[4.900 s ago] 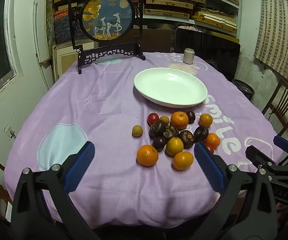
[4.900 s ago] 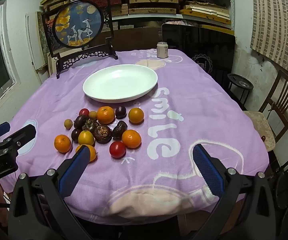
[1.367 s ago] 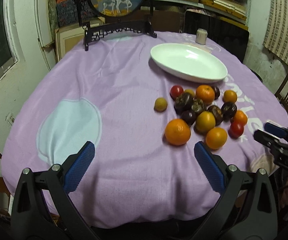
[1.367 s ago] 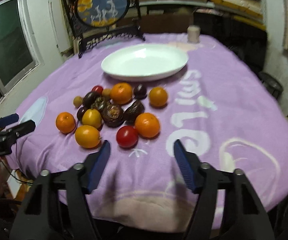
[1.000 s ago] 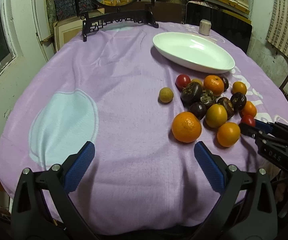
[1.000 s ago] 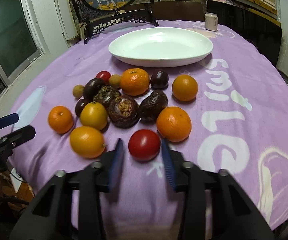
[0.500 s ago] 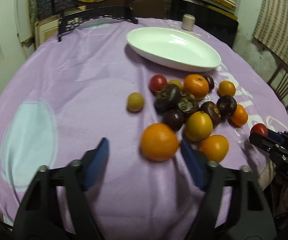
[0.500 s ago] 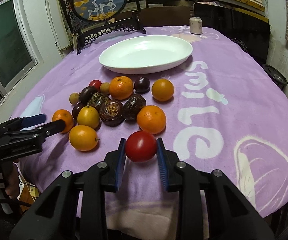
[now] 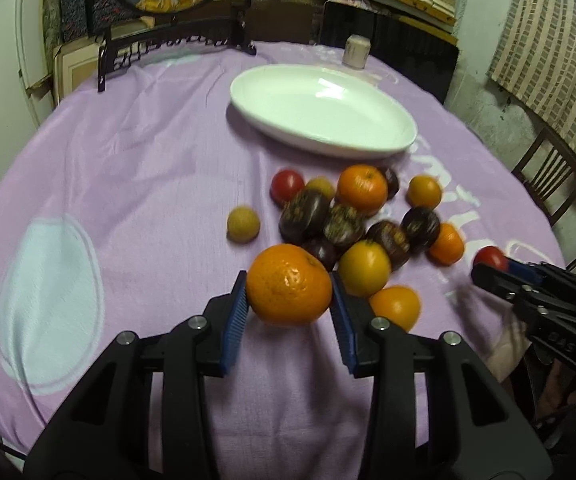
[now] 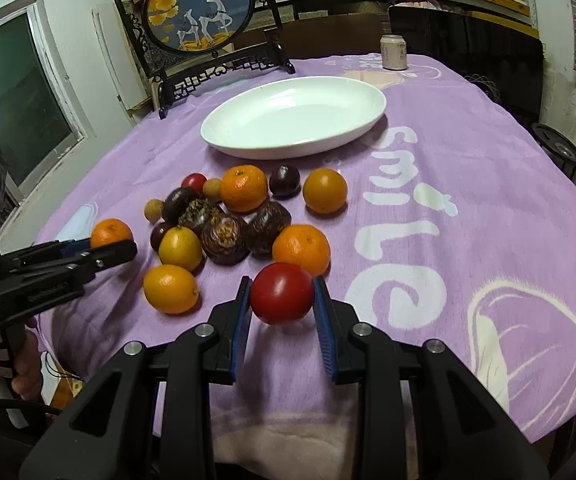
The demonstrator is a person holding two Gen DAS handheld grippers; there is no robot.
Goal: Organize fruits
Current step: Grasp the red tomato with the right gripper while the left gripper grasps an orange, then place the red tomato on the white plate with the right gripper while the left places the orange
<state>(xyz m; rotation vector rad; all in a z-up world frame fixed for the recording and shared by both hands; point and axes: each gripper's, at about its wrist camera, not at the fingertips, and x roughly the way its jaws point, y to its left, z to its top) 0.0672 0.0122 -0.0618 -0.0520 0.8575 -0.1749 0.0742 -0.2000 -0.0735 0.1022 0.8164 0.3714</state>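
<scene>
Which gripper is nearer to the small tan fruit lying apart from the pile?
Left. The left gripper, clamping an orange, sits just short of the small tan fruit. The right gripper, holding a red tomato, is beyond the pile from it.

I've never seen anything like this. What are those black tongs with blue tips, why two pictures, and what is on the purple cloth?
No robot here: a person holds a hand-operated gripper in each hand, each with a camera looking along its jaws, so each picture is one gripper's view. The left gripper has just been closing its jaws on an orange. The right gripper is shut on a red tomato. On the purple tablecloth lie more oranges, dark fruits and small yellowish ones, beside an empty white dish. A can and a framed deer picture stand behind.
</scene>
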